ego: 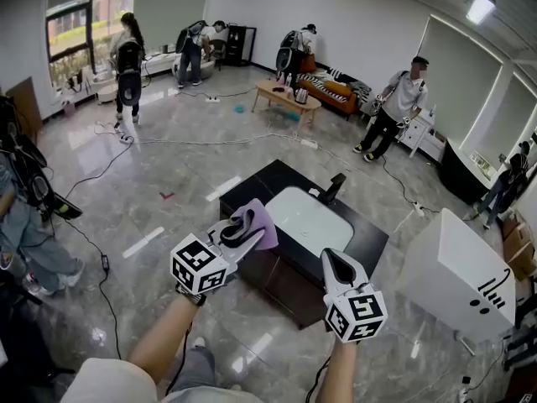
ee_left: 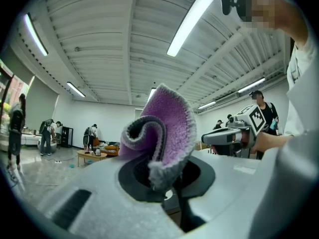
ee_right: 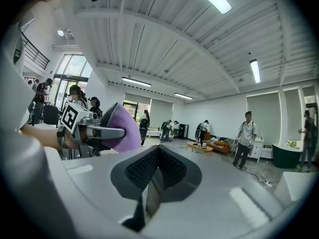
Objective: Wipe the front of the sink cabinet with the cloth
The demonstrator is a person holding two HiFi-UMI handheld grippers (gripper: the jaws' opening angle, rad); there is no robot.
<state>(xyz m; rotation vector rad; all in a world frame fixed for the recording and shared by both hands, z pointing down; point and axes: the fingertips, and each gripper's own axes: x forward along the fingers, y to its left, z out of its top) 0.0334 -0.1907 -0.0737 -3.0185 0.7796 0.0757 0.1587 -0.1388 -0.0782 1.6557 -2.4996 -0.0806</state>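
Observation:
My left gripper (ego: 237, 233) is shut on a purple cloth (ego: 258, 222), held in the air above the left end of the black sink cabinet (ego: 277, 280). In the left gripper view the cloth (ee_left: 164, 128) curls up from between the jaws, purple with a grey edge. My right gripper (ego: 336, 266) hangs over the cabinet's front edge with its jaws together and nothing between them. From the right gripper view, its tips (ee_right: 158, 151) meet, and the left gripper with the cloth (ee_right: 119, 128) shows at the left. The cabinet carries a white basin (ego: 306, 219) and a black tap (ego: 332, 188).
A white box (ego: 457, 275) stands right of the cabinet. Cables (ego: 101, 170) trail over the grey marble floor. Several people stand around the room, one close at the left (ego: 21, 217). A low wooden table (ego: 285, 97) and a sofa (ego: 336, 91) are at the back.

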